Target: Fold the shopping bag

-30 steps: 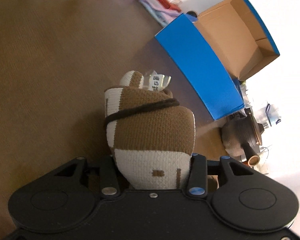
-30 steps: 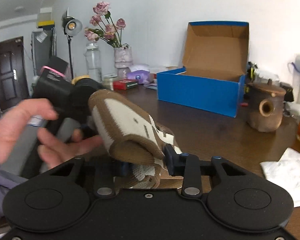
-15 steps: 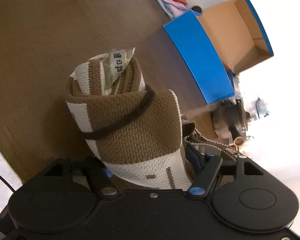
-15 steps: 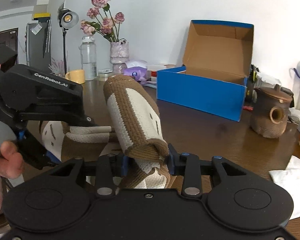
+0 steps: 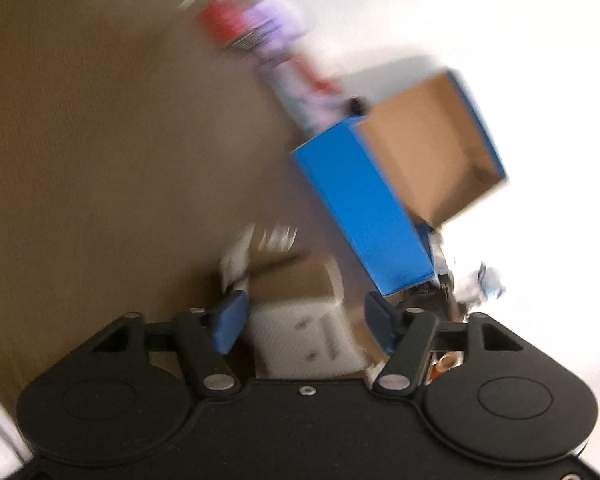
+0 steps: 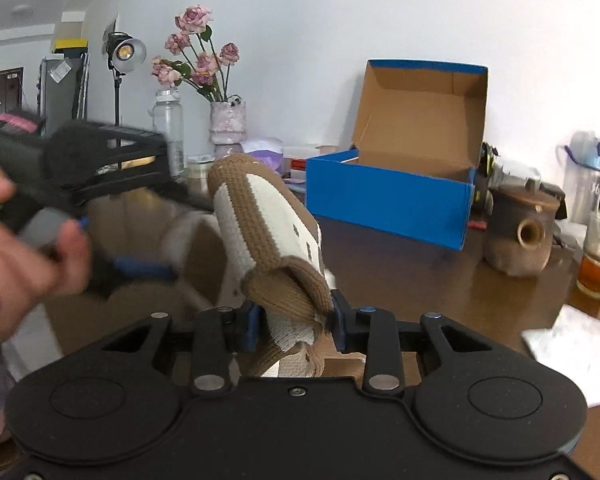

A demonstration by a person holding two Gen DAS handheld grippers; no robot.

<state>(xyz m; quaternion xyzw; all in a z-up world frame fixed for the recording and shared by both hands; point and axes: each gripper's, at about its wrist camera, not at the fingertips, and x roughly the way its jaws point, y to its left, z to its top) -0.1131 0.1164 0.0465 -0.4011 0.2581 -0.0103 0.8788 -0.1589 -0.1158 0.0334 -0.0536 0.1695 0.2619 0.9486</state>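
Observation:
The shopping bag is a brown and white knitted roll. My right gripper is shut on its lower end and holds it up, tilted to the left. In the blurred left wrist view the roll sits between the spread fingers of my left gripper, which is open and not pressing it. In the right wrist view the left gripper is a blurred shape at the left, beside the roll, with a hand on it.
An open blue shoe box stands on the brown table behind the bag. A brown clay teapot, a glass of tea and a water bottle stand at the right. A vase of roses is at the back.
My left gripper has opened and let go of the roll, and it is moving fast. My right gripper keeps hold of the roll, which now tilts further left.

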